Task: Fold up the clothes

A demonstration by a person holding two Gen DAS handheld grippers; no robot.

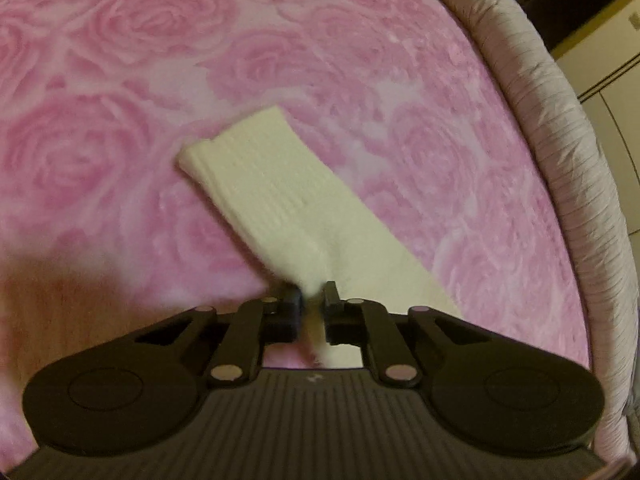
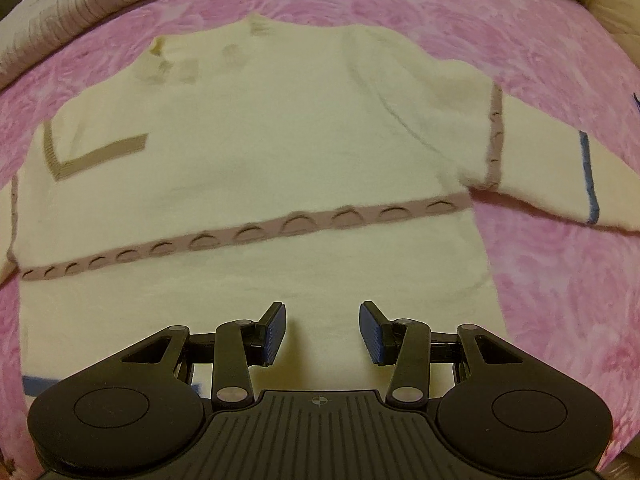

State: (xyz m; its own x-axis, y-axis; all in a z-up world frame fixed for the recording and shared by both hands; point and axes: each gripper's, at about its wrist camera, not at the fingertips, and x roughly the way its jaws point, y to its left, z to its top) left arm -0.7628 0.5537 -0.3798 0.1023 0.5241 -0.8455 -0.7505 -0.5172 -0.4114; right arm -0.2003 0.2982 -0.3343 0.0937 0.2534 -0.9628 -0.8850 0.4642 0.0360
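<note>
Your left tongs (image 1: 312, 294) pinch the cream knitted sweater's sleeve (image 1: 256, 176) near the bed's edge. Your right tongs (image 2: 322, 330) hang open. Next, fold that sleeve in.

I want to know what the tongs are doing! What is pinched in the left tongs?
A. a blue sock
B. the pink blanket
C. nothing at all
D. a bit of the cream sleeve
D: in the left wrist view the left tongs are shut on a fold of the cream sleeve lying on the pink blanket.
</note>
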